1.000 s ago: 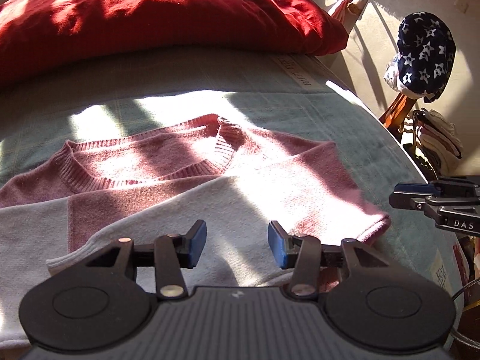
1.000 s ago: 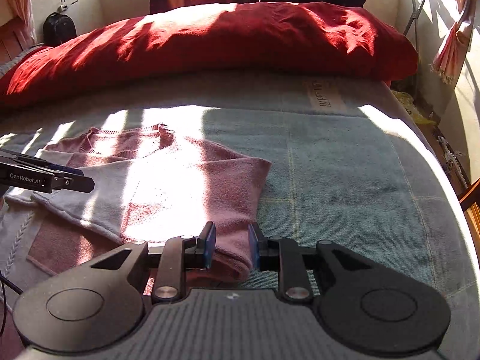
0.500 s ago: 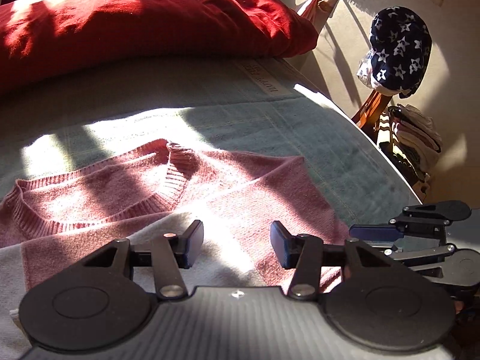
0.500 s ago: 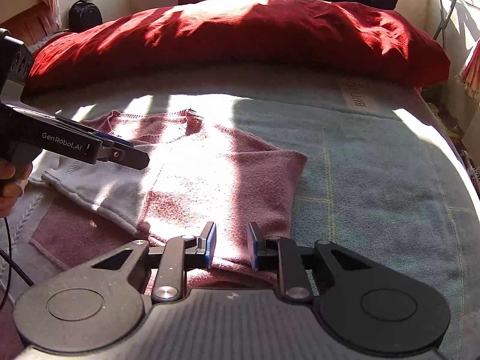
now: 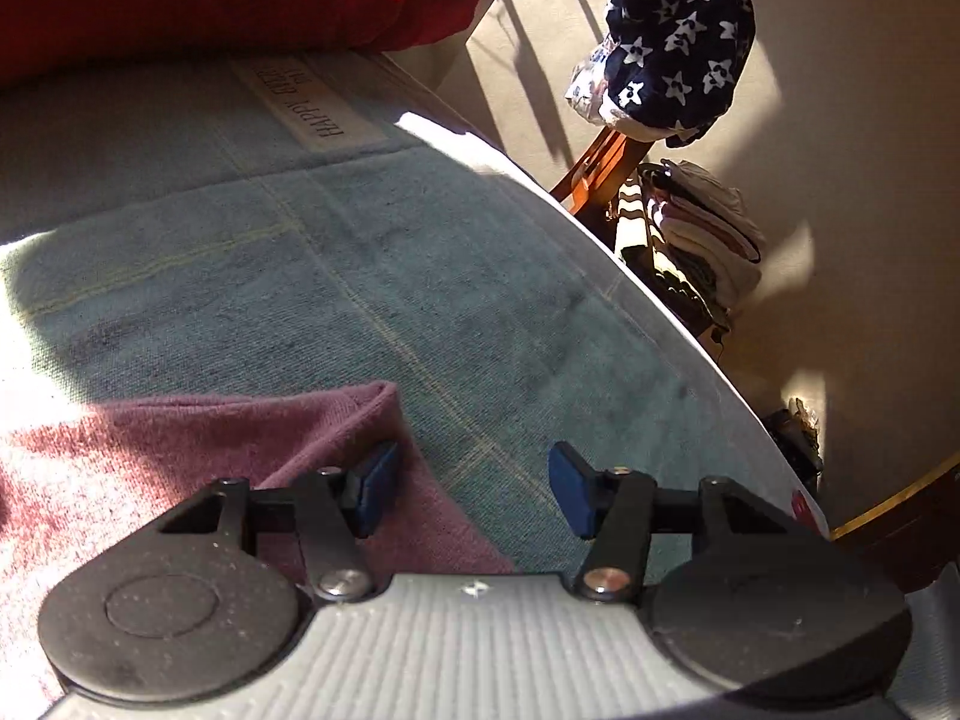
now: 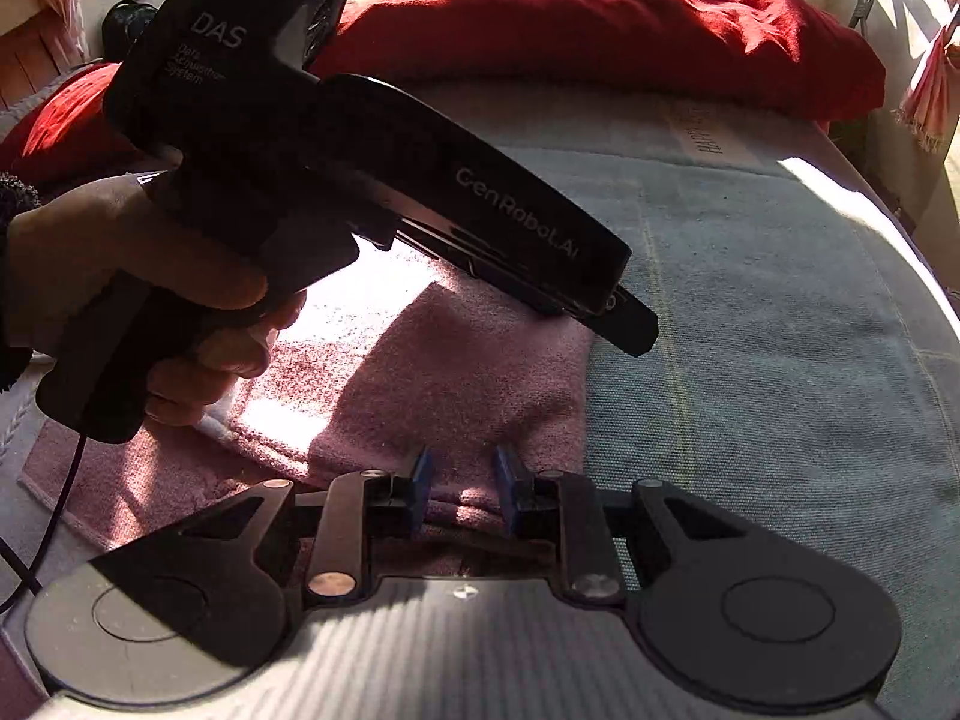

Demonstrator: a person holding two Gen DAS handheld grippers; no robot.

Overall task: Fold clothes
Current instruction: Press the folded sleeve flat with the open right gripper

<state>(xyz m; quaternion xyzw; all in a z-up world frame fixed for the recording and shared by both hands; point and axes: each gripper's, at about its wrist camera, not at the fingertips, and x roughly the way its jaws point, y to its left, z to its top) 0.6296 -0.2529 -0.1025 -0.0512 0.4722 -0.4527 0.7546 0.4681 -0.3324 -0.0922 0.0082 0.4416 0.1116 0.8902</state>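
Teal blanket [image 5: 480, 276] spans bed beyond both jaws. Pink sweater [image 6: 456, 360] lies flat on it. Left gripper [image 5: 474, 489]: jaws opening, sweater edge at left pad, nothing clamped. Right gripper [image 6: 461, 489]: jaws narrowly apart, straddling sweater hem fold; grip cannot be confirmed.

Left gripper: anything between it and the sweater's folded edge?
Nothing visible. The left gripper, jaws opening and empty, hangs right over the sweater edge; only bare blanket lies beyond. The right gripper straddles the hem nearer the camera.
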